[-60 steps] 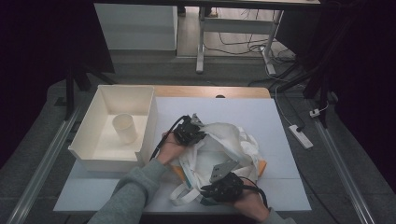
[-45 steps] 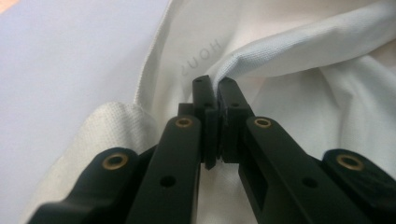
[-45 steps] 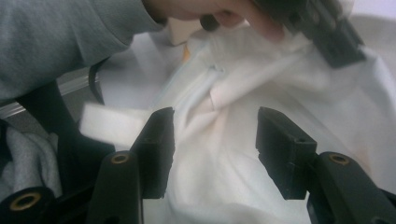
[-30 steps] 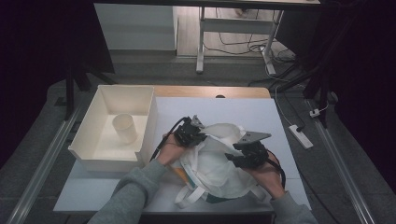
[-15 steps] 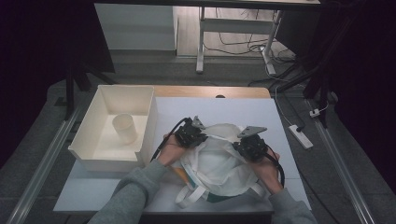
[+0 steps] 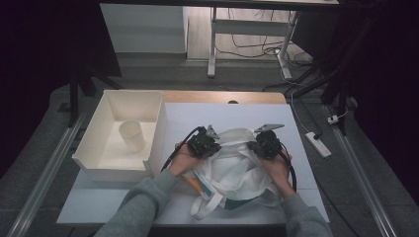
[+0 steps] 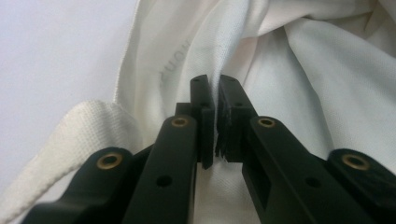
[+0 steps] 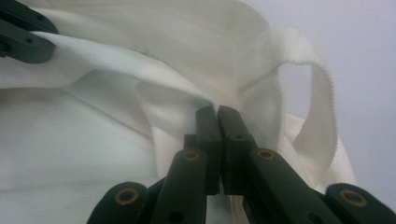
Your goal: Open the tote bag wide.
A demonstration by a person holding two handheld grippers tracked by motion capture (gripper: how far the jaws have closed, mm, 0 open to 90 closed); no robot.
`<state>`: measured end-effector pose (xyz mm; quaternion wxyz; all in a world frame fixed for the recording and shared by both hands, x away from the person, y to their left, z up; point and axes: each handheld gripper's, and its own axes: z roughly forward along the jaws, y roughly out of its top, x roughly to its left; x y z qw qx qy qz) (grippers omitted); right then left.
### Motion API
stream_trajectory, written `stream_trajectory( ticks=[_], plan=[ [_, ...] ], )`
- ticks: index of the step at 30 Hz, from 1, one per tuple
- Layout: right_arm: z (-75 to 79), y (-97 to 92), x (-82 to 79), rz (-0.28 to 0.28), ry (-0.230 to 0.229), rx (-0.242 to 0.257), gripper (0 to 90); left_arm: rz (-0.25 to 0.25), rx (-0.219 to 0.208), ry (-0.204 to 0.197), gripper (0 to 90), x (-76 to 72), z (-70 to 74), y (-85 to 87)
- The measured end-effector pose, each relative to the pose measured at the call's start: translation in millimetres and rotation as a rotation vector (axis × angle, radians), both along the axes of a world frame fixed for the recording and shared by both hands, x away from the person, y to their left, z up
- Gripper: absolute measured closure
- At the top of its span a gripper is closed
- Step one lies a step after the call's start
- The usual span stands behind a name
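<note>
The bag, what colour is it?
The bag is white, clearest in the left gripper view.

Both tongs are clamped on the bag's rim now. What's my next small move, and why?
Probably draw the two apart to spread the mouth. The left tongs and right tongs each pinch the white bag at opposite edges, and the fabric between them looks slack and folded.

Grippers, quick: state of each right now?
Left gripper: shut on the bag, pinching its cloth.
Right gripper: shut on the bag's cloth near a handle.

A white table bears a cloth bag and a box.
</note>
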<state>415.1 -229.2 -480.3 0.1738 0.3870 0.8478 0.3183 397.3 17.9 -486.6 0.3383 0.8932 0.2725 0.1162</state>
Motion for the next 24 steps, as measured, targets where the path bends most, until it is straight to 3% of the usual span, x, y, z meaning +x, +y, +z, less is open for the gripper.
stream_trajectory(
  ticks=[6, 9, 12, 14, 15, 17, 20, 24],
  plan=[
    [-6.6, 3.1, 4.2, 0.009, -0.006, -0.045, 87.0, 0.004, 0.000, 0.006, 84.2, 1.3, -2.0, -0.2],
    [-3.8, 2.4, 0.9, 0.024, -0.022, -0.036, 82.6, 0.010, -0.005, 0.009, 84.5, 2.1, -2.0, 1.7],
    [7.3, 2.0, -9.2, 0.041, -0.072, -0.010, 67.5, 0.010, -0.021, 0.020, 84.7, 3.3, -1.6, 4.7],
    [23.2, 3.3, -23.4, 0.067, -0.132, -0.001, 64.4, 0.011, -0.024, 0.023, 84.6, 3.6, -1.7, 5.2],
    [28.2, 3.8, -28.2, 0.084, -0.138, 0.010, 63.7, 0.011, -0.025, 0.023, 84.6, 3.7, -1.9, 5.1],
    [38.9, 5.9, -42.9, 0.148, -0.120, 0.032, 58.5, 0.011, -0.025, 0.021, 84.6, 3.5, -1.9, 5.0],
    [42.0, 8.6, -60.0, 0.241, -0.053, 0.039, 53.0, 0.011, -0.024, 0.020, 84.6, 2.8, -1.5, 5.2],
    [43.7, 4.0, -82.6, 0.298, -0.034, 0.037, 49.7, 0.011, -0.024, 0.018, 84.6, 2.7, -1.9, 5.0]
  ],
)
